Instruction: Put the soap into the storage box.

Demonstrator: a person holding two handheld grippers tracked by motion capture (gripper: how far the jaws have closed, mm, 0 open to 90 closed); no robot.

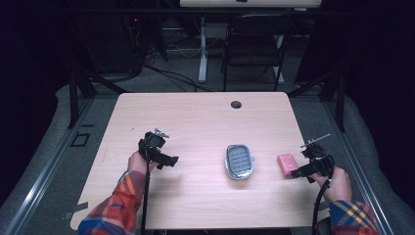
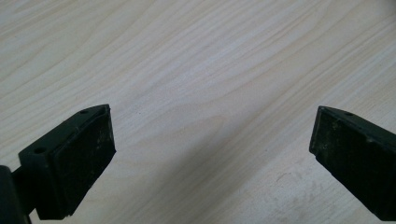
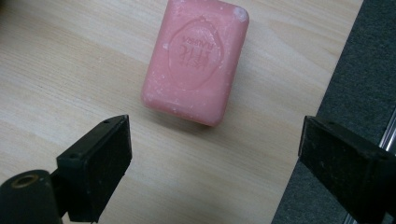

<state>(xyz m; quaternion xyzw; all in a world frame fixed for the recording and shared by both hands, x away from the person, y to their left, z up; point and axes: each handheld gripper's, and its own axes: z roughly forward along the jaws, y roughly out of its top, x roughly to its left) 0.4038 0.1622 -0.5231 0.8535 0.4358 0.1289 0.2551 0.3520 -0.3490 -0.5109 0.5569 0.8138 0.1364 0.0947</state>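
A pink bar of soap lies flat near the table's right edge, and its stamped top face fills the upper part of the right gripper view. My right gripper hovers just beside and over it, jaws open wide, nothing between them. A grey soap dish with a ridged insert sits in the middle of the table, empty. My left gripper is over bare wood at the left, open, holding nothing.
The light wooden table has a cable hole near its far edge. Its right edge drops to grey carpet close to the soap. A black folding chair and a desk leg stand beyond the table.
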